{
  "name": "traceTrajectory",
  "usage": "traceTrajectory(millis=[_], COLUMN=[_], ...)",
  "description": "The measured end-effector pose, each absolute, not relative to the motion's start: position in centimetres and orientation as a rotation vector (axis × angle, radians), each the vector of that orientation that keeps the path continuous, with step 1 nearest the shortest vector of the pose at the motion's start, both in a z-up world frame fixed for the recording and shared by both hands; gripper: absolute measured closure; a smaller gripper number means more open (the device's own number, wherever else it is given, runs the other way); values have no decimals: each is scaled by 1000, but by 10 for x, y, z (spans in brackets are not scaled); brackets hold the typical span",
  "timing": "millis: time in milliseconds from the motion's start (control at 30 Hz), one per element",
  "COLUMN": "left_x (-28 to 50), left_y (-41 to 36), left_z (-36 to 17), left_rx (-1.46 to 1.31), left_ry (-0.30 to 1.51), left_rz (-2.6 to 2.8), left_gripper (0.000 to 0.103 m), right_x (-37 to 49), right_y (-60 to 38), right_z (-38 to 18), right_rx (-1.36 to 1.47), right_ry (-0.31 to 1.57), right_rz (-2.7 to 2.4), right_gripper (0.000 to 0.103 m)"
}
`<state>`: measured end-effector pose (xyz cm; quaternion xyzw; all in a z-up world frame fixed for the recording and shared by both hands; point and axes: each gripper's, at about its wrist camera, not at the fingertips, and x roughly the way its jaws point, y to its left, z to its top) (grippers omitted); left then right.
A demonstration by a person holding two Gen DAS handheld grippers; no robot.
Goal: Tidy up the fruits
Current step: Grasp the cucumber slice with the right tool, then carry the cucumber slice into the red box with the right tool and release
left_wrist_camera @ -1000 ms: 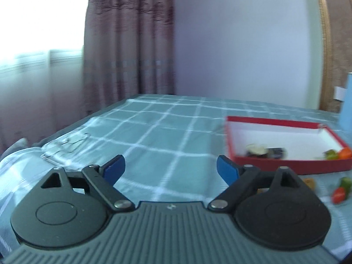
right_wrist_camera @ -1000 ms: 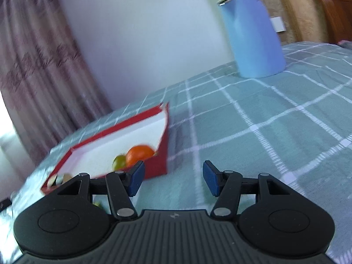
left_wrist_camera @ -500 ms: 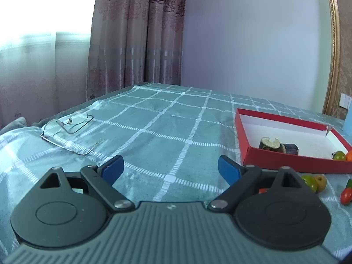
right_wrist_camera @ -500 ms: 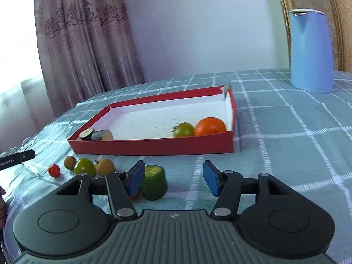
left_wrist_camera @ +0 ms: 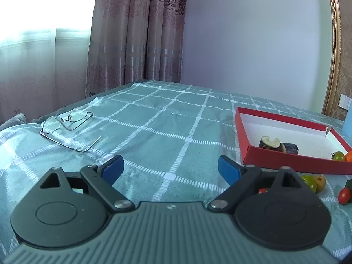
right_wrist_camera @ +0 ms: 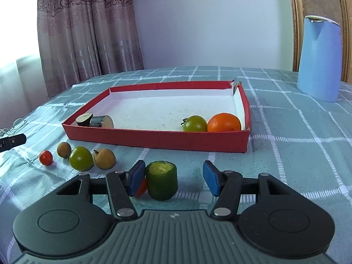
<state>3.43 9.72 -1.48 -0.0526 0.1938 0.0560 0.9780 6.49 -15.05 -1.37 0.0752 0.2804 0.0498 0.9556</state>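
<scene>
Flanking a stubby rough-topped green cylinder [right_wrist_camera: 161, 183], spread right tongs [right_wrist_camera: 173, 179]; left tongs [left_wrist_camera: 170, 169] spread over checked cloth [left_wrist_camera: 154, 132].

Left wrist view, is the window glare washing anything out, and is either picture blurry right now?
Left wrist view: the window is blown out to white at upper left, yet the glasses and red tray stay sharp. Right wrist view: evenly lit, no blur; the cucumber piece casts a soft shadow to its right; the fisheye bends the curtain and tray edges.
</scene>
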Motion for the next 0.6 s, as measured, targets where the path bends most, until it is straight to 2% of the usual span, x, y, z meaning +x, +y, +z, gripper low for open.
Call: traceTrajectory(millis=[233,400,600], left_x=[35,35,35], left_y=[97,97,99], left_z=[-15,-15,-16], left_rx=[-108,-108,-114], left_ry=[397,397,402], left_rz=[116,120,117], left_gripper=[12,12,12], right_x=[65,66,62], right_y=[-154,-157,-156], right_z=[-15,-16,-14], right_rx=[188,259,272], right_ry=[570,573,550], right_rz=[117,163,153], right_gripper=[50,71,74])
